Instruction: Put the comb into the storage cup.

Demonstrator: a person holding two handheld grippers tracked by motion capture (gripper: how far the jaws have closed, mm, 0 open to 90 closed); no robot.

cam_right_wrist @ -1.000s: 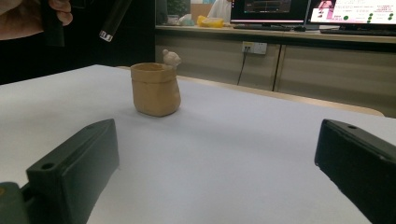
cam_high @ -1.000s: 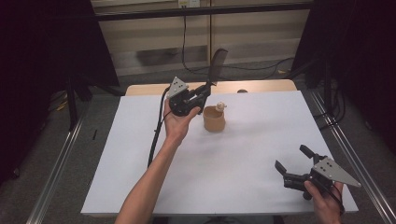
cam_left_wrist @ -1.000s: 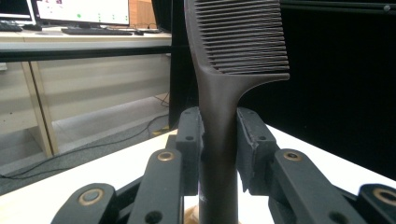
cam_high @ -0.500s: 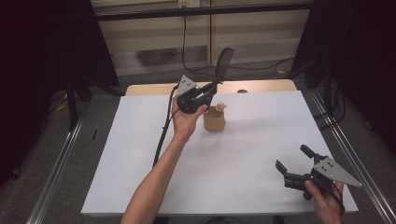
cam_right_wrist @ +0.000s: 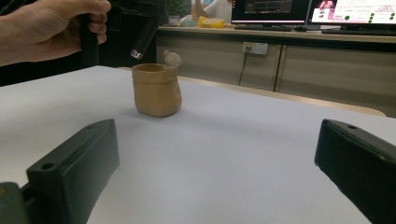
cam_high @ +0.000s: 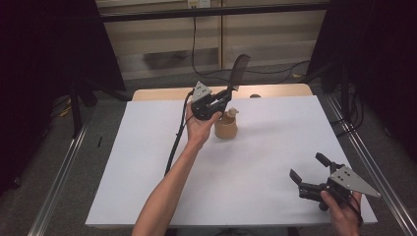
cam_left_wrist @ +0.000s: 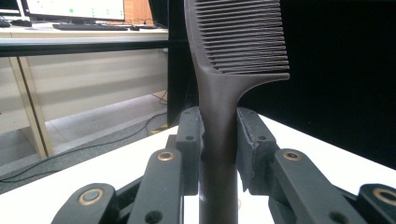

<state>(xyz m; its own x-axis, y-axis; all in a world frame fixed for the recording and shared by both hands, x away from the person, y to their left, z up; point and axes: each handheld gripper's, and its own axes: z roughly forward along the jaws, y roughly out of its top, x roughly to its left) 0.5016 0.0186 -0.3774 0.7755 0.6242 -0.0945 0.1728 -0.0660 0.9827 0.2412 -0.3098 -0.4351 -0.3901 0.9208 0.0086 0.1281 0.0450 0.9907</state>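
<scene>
A black comb (cam_high: 239, 70) (cam_left_wrist: 233, 56) is held by its handle in my left gripper (cam_high: 222, 97) (cam_left_wrist: 218, 140), which is shut on it, teeth end raised up and away. Just below and to the right of that gripper stands a small tan pot (cam_high: 226, 127) (cam_right_wrist: 156, 89) with a little pale figure on its rim. The comb's handle end (cam_right_wrist: 143, 38) hangs above the pot's left rim in the right gripper view. My right gripper (cam_high: 309, 173) (cam_right_wrist: 219, 177) rests open near the table's front right corner, with nothing between its jaws.
The white table top (cam_high: 275, 147) stretches between the pot and my right gripper. A wooden strip (cam_high: 275, 90) runs along the table's far edge. Cables (cam_high: 196, 54) trail on the floor behind. Metal rails (cam_high: 59, 187) flank both sides.
My left gripper has moved right and slightly up with the comb, bringing it over the pot. The right gripper has stayed still.
</scene>
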